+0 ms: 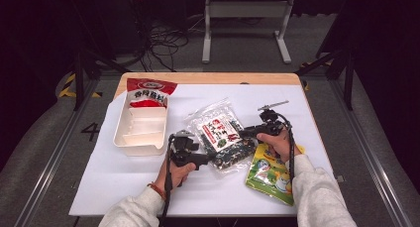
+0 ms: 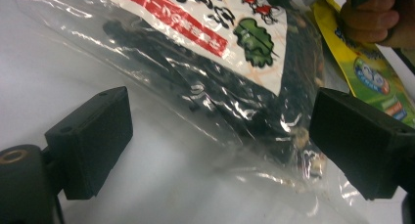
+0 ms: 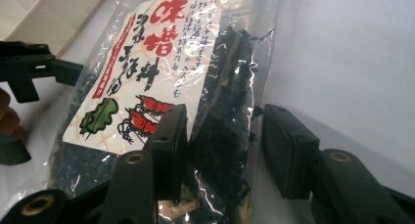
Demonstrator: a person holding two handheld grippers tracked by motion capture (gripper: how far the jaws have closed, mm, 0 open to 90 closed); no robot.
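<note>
Now seaweed bag [image 1: 224, 135] flat mid-table, btwn both grippers. R gripper [image 3: 222, 153] straddling bag edge, jaws partway in, prob lining up a pinch; contact unclear. L gripper [image 2: 220, 141] wide open at other end, nothing gripped, ready to steady. Tray [image 1: 140, 130] to the left, prob destination.

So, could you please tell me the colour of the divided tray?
Cream-white tray, clearest in the high view.

Clear seaweed bag [image 1: 225, 138], white-red label, dark contents, lying flat mid-table, slanted.
</note>
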